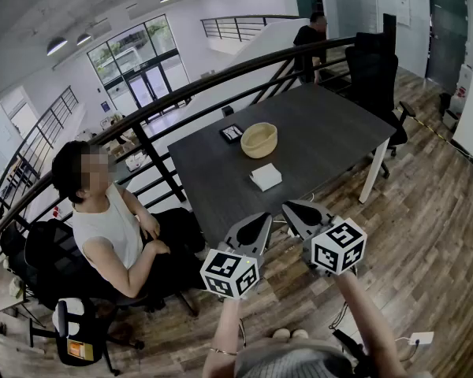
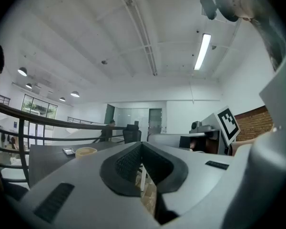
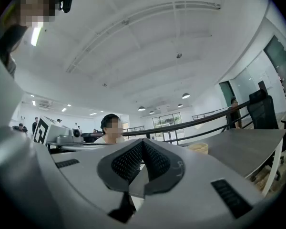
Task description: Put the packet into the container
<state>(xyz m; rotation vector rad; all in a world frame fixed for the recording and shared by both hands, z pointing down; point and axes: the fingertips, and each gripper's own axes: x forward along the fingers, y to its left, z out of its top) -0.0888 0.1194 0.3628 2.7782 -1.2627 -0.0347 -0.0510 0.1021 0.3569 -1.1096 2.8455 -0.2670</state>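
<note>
In the head view a white packet (image 1: 266, 176) lies flat near the front edge of the dark table (image 1: 323, 124). Behind it stands a beige bowl-shaped container (image 1: 259, 139), which also shows as a container (image 2: 86, 151) in the left gripper view and a container (image 3: 198, 148) in the right gripper view. My left gripper (image 1: 262, 217) and right gripper (image 1: 293, 209) are held level side by side, just short of the table's near edge and below the packet. The left gripper's tips (image 2: 141, 144) meet with nothing between them. The right gripper's tips (image 3: 143, 141) meet too, empty. The packet is hidden in both gripper views.
A dark phone (image 1: 231, 132) lies left of the container. A seated person (image 1: 110, 227) is close on the left, by a black railing (image 1: 221, 81). An office chair (image 1: 374, 77) stands at the table's far end, and another person (image 1: 310, 38) stands beyond. Wooden floor lies to the right.
</note>
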